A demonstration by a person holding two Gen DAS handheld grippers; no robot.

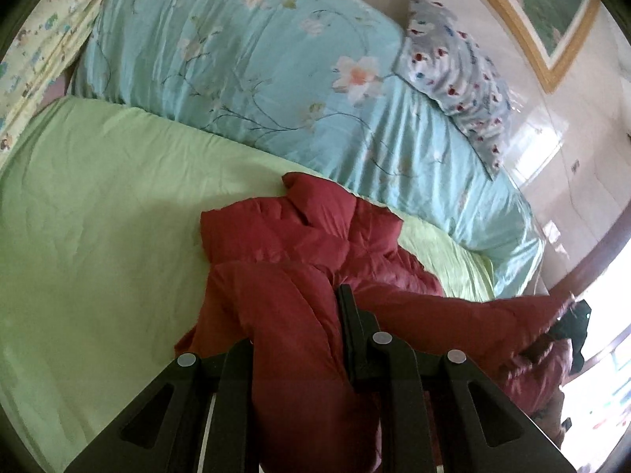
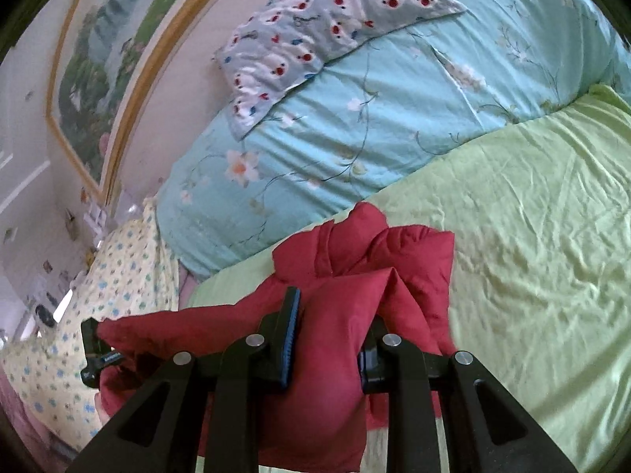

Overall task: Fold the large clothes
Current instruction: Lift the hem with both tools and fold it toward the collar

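While bunched on the green sheet (image 1: pixel 98 236), red jacket (image 1: pixel 299 260) pinched by both tools (image 1: pixel 299 331) (image 2: pixel 331 331).

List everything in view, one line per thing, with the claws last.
Padded jacket: one, dark red, bunched on the green sheet, gripped at both ends.
Sheet: one, light green, covering the bed.
Quilt: one, light blue with flowers, rolled along the wall side of the bed.
Pillow: one, grey-blue with red and white print, on the quilt.
Printed bedding: one, pale yellow with blue dots, at the end of the quilt.
Framed picture: one, gold frame, green landscape, on the wall.
Left claw: one, black, shut on a fold of the jacket.
Right claw: one, black with blue pads, shut on the jacket.
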